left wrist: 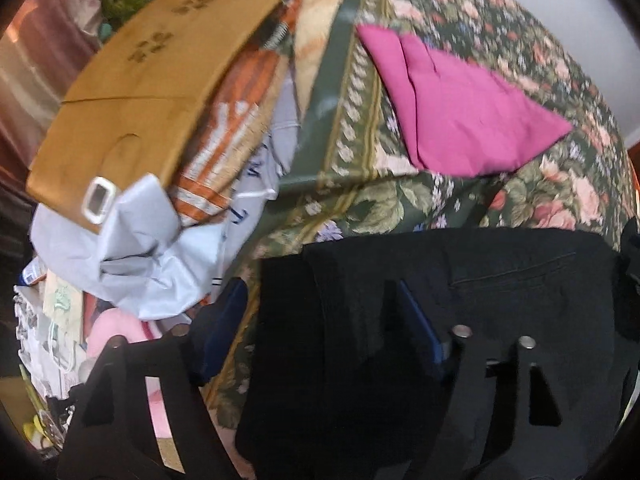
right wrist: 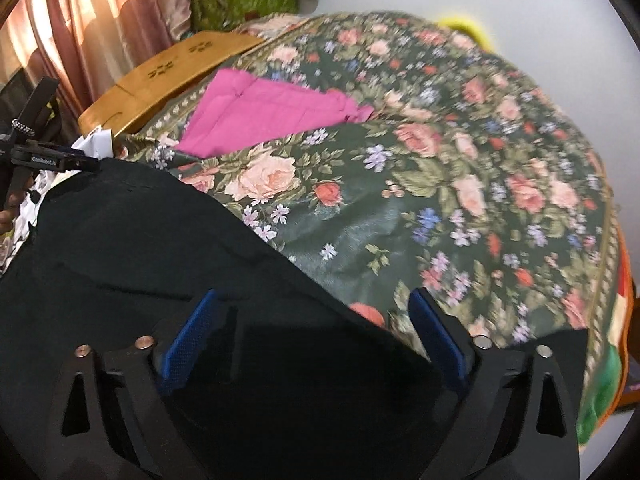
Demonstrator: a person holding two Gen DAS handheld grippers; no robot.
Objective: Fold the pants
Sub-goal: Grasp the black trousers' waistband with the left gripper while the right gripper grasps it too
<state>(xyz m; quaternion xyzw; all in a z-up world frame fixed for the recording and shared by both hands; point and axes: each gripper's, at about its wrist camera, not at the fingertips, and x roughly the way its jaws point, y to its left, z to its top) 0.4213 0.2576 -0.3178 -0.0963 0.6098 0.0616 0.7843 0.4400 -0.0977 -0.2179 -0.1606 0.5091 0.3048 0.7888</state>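
Note:
Black pants (left wrist: pixel 460 280) lie folded on the floral bedspread (left wrist: pixel 520 184) at the near edge; they also fill the lower left of the right wrist view (right wrist: pixel 160 240). My left gripper (left wrist: pixel 320 320) is open, its blue pads (left wrist: pixel 416 324) spread wide over the pants' left edge, with the cloth between the jaws. My right gripper (right wrist: pixel 312 332) is open, its blue pads (right wrist: pixel 192 332) wide apart just above the pants' right part. The left gripper also shows at the far left of the right wrist view (right wrist: pixel 52 160).
Folded magenta pants (left wrist: pixel 460 108) lie further back on the bed (right wrist: pixel 272 108). A wooden board (left wrist: pixel 152 92), a crumpled white bag (left wrist: pixel 144 248) and assorted clutter sit off the bed's left side. Curtains (right wrist: pixel 92 20) hang at the back left.

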